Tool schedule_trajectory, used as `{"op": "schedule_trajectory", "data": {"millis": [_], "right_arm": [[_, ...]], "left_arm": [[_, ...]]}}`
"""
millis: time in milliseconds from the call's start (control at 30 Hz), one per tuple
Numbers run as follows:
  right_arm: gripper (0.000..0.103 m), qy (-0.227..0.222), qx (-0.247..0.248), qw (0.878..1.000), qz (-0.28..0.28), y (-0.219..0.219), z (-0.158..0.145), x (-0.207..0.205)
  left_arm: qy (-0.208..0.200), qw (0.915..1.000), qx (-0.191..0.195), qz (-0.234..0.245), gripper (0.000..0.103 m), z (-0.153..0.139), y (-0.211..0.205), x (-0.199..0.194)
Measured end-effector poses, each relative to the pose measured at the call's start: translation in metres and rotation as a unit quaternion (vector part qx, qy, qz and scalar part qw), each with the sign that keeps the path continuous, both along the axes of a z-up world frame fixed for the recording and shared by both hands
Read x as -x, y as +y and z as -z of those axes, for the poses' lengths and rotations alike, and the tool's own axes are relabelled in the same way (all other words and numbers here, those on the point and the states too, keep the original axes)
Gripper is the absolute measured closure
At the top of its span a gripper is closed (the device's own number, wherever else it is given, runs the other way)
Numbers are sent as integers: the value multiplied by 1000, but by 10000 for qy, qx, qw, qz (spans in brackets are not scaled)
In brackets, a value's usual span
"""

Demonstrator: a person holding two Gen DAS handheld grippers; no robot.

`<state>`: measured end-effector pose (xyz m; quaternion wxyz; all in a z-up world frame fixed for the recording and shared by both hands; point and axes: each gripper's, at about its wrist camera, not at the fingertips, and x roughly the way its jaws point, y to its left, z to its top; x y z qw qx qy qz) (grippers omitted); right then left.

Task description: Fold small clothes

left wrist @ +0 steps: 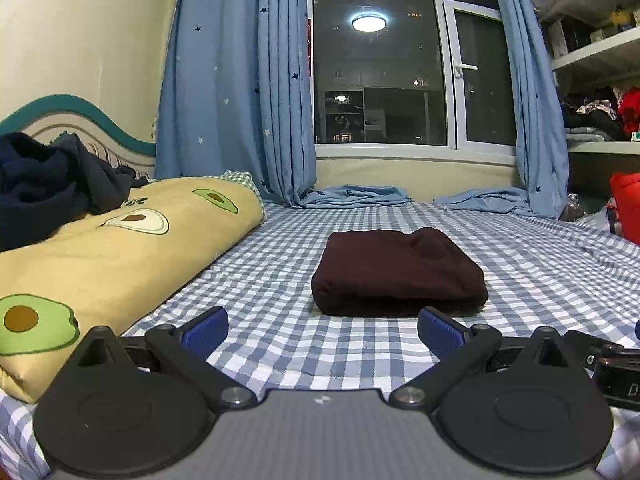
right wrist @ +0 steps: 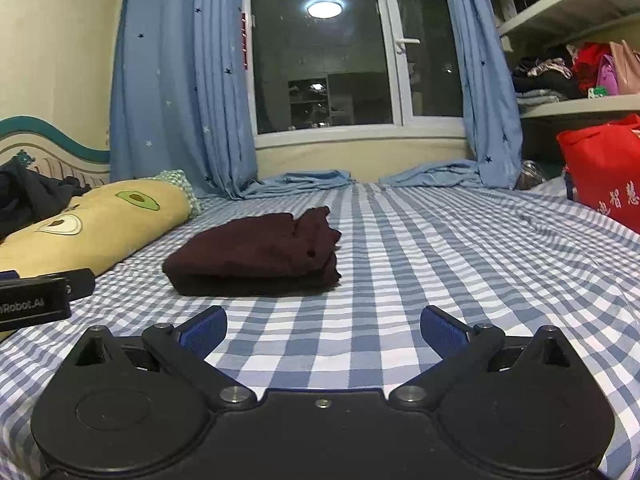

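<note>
A dark maroon garment (left wrist: 396, 272) lies folded into a compact rectangle on the blue checked bed sheet (left wrist: 280, 280). It also shows in the right wrist view (right wrist: 256, 258), ahead and to the left. My left gripper (left wrist: 322, 330) is open and empty, low over the sheet just in front of the garment. My right gripper (right wrist: 323, 330) is open and empty, low over the sheet to the right of the garment. The left gripper's body (right wrist: 36, 302) shows at the left edge of the right wrist view.
A yellow avocado-print quilt (left wrist: 100, 260) lies rolled along the left, with dark clothes (left wrist: 48, 184) on it near the headboard. Blue curtains (left wrist: 236, 80) and a window stand behind the bed. A red bag (right wrist: 604, 172) and shelves with clothes (right wrist: 568, 72) are at the right.
</note>
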<state>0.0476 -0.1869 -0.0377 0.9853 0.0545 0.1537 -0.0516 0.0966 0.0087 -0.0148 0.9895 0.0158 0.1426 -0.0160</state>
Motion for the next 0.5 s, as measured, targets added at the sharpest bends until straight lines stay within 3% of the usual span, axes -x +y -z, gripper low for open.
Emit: {"op": "schedule_trajectory", "data": {"millis": [333, 500], "right_arm": [[0, -105, -135, 9999, 29, 2, 3, 18], [0, -106, -6, 9999, -73, 10, -3, 12]], "left_arm": [[21, 9999, -159, 12, 1, 2, -2, 16], [112, 9999, 67, 38, 1, 0, 6, 10]]}}
